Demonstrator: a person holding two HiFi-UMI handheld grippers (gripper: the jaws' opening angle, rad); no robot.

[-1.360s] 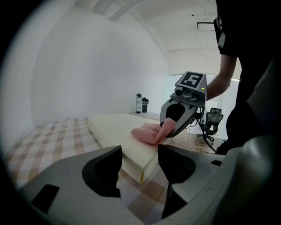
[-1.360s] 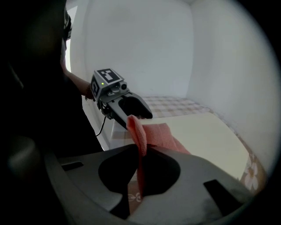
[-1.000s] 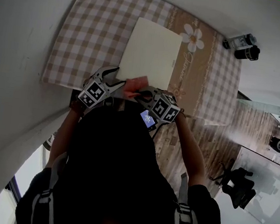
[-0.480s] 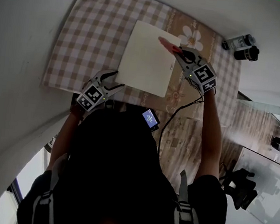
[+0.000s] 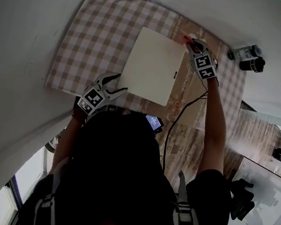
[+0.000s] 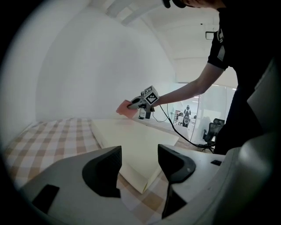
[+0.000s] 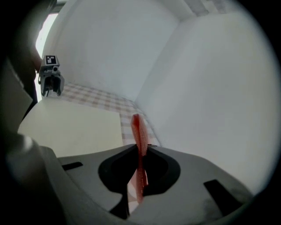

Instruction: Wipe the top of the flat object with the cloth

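Head view: cream flat board (image 5: 153,65) on checked desk (image 5: 88,38); right claw (image 5: 189,40) at its far corner. Left gripper view: left claw (image 6: 139,159) wide, empty, at the near corner. Right gripper view: red cloth (image 7: 139,132) pinched edgewise; best flattened onto the board before sweeping.

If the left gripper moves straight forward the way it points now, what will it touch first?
Probably the near corner of the flat cream board, which lies just ahead of the left gripper and its open jaws; the depth is unclear.
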